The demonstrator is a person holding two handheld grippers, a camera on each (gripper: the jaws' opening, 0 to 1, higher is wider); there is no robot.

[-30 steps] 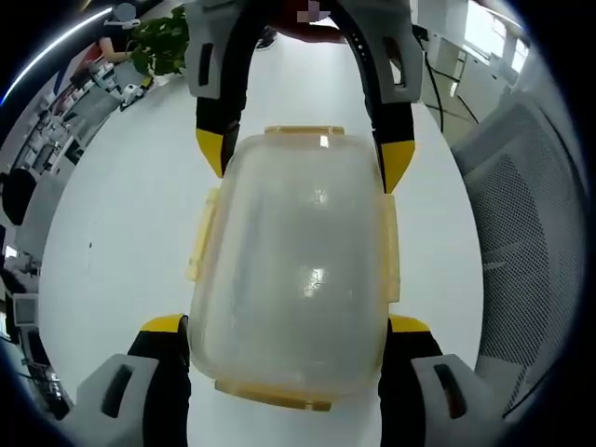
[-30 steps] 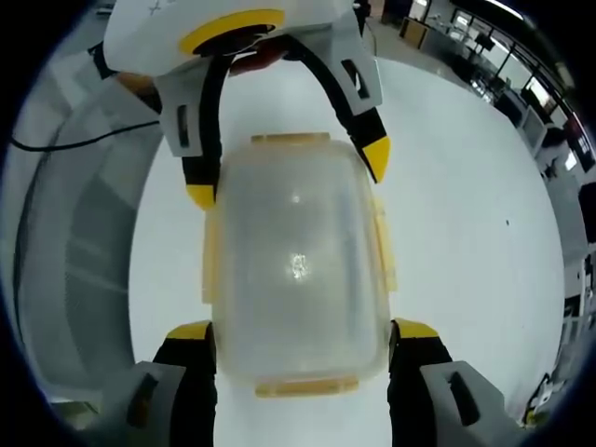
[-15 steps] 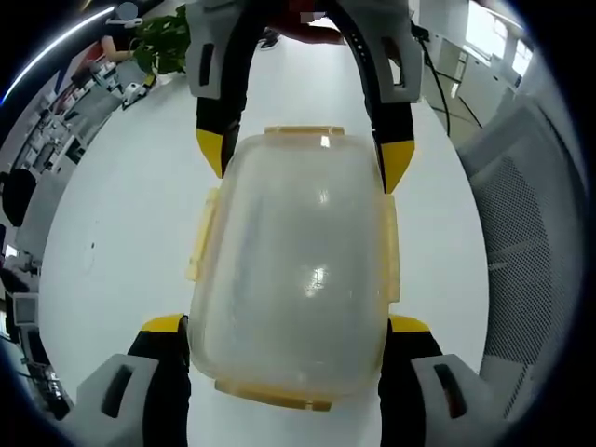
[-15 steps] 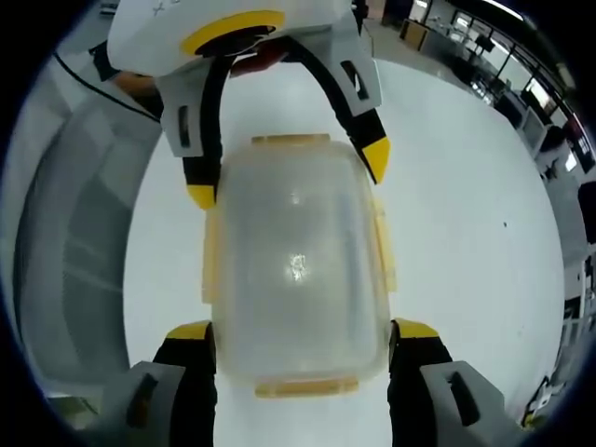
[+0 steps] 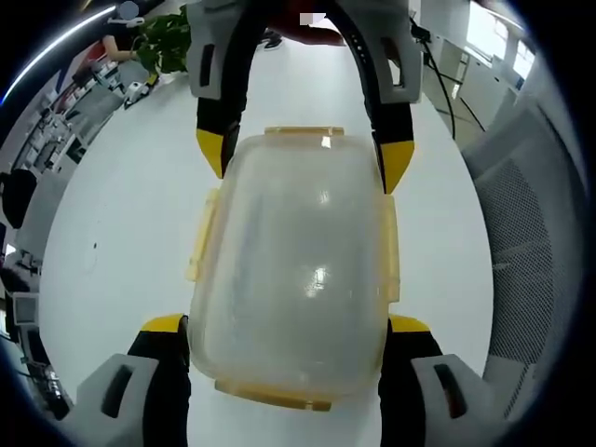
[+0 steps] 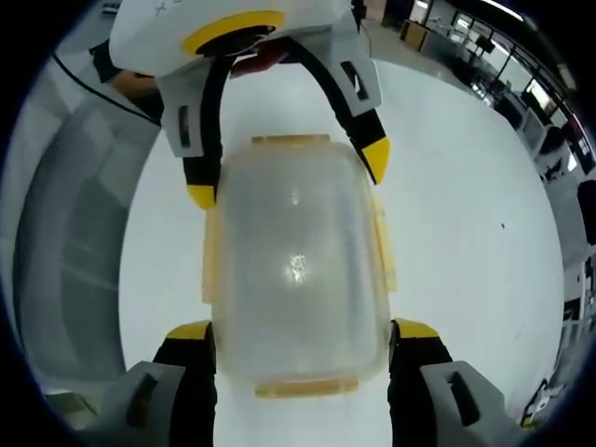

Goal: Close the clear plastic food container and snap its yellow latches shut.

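A: Where is the clear plastic food container?

B: It lies lid up on the round white table, held between both pairs of tongs at once. In the left gripper view the left tongs rise from the bottom with their yellow-tipped jaws pressed against the two long sides at the near end, so they are clamped on the container.

A: And the other pair?

B: In that same view the right tongs come down from the top, one yellow tip at each far corner of the lid. The right gripper view gives the mirror of it: the right tongs clamped on the near end of the container, and the left tongs reaching in from the top, their tips touching the far corners.

A: The yellow latches?

B: One runs along each of the four sides (the side ones look slightly flared out from the wall, though I cannot tell whether any is fully snapped). The lid sits flat on the tub.

A: Anything around the table?

B: A green potted plant beyond its far edge in the left gripper view, and a grey mesh chair on the right side.
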